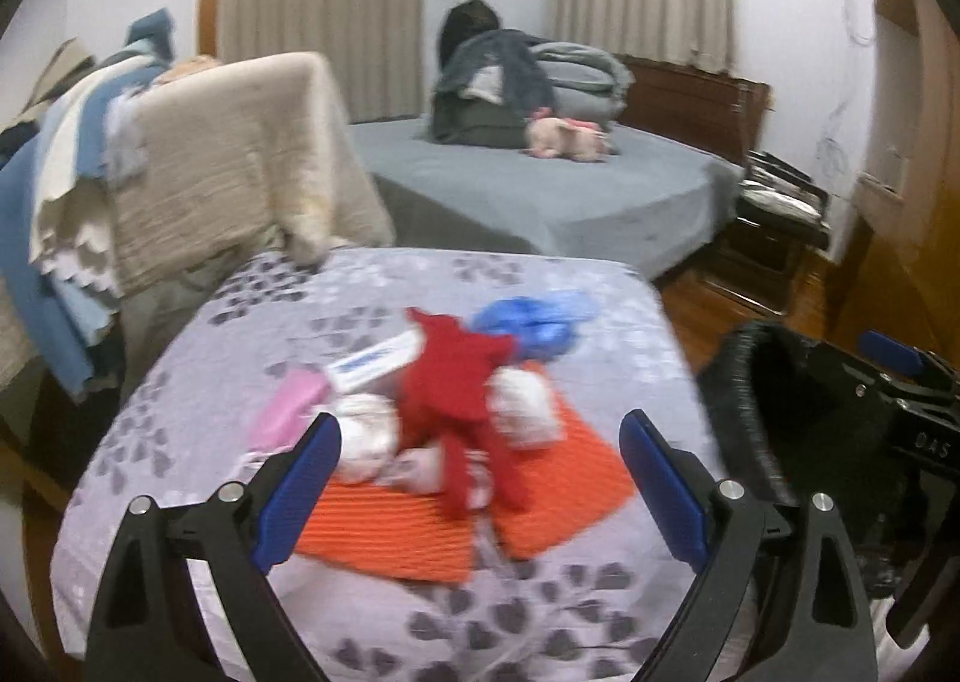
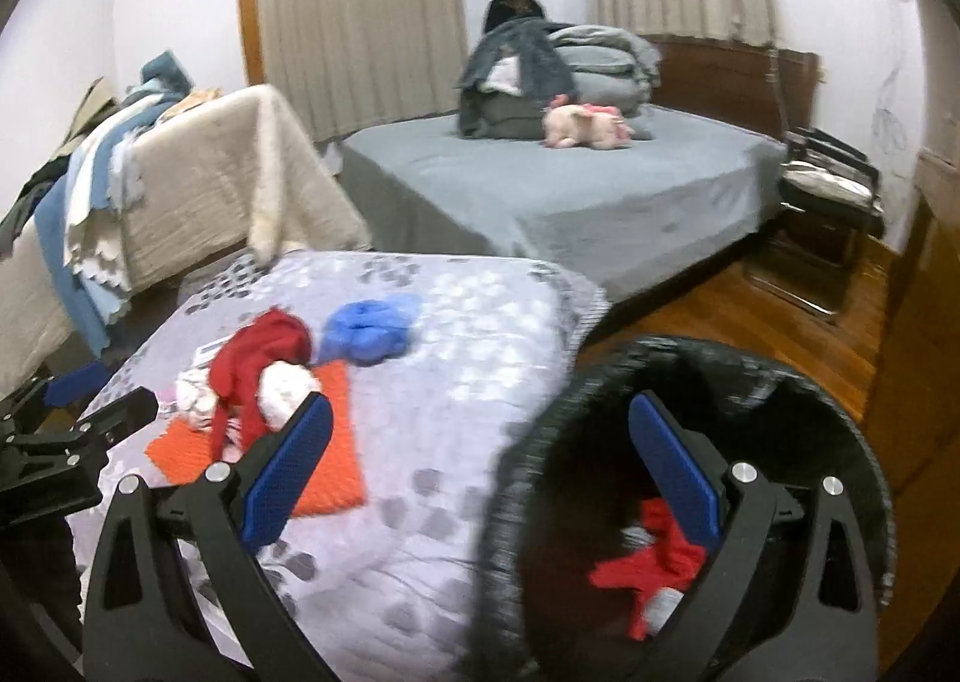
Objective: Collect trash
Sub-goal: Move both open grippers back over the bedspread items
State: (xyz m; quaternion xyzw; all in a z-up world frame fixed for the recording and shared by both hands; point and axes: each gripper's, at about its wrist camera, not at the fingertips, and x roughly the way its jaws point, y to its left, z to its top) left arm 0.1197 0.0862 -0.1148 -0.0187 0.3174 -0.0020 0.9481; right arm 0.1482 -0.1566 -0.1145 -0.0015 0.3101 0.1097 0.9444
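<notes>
My left gripper [image 1: 480, 478] hangs with its jaws spread wide and holding nothing, over the trash pile [image 1: 444, 412] on the floral bedspread [image 1: 540, 610]: red scrap, white wads, orange mats. My right gripper [image 2: 480, 478] also gapes wide and holds nothing, straddling the rim of the black bin [image 2: 840, 442] just right of the bed, red scraps [image 2: 654, 568] inside.

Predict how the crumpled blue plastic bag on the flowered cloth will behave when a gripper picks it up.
The crumpled blue plastic bag is probably floppy: it lies bunched and creased, so it should sag and unfold. It looks thin and glossy, so likely light and perhaps slippery between the pads. Its shapeless heap suggests it will not roll.
</notes>
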